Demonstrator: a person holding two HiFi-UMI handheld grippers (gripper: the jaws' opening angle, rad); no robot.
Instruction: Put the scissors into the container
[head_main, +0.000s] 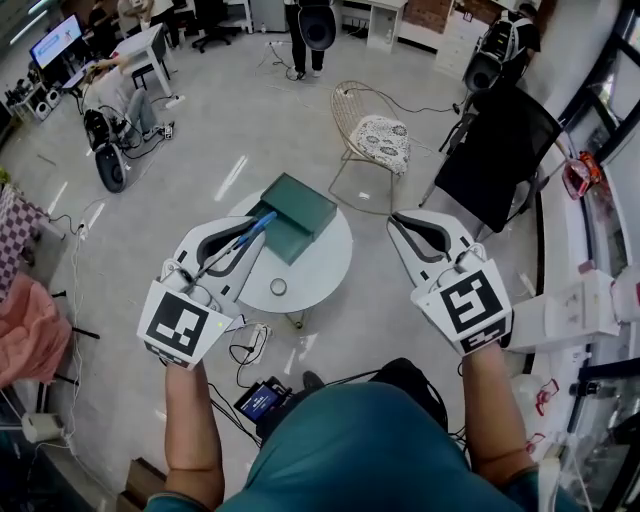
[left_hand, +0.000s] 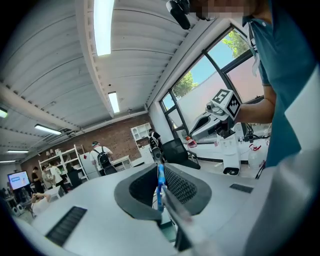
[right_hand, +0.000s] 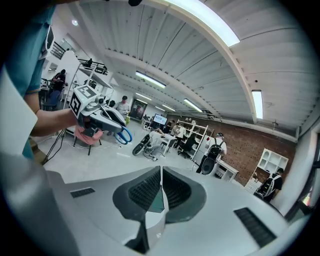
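Note:
My left gripper (head_main: 245, 232) is shut on the scissors (head_main: 250, 228), whose blue handle sticks out past the jaw tips. It hangs over the left side of the round white table (head_main: 320, 275). The green container (head_main: 297, 214) lies on that table just right of the scissors' handle. In the left gripper view the blue scissors (left_hand: 160, 186) stand upright between the pads of the left gripper (left_hand: 159, 172). My right gripper (head_main: 402, 220) hangs to the right of the table, shut with nothing in it. Seen from the right gripper view, its jaws (right_hand: 161, 172) meet and the left gripper (right_hand: 102, 116) holds the scissors (right_hand: 123, 135).
A small round object (head_main: 278, 287) sits on the table near its front edge. A wire chair with a cushion (head_main: 378, 135) stands behind the table, a black office chair (head_main: 500, 160) to the right. Cables and a small screen device (head_main: 260, 400) lie on the floor.

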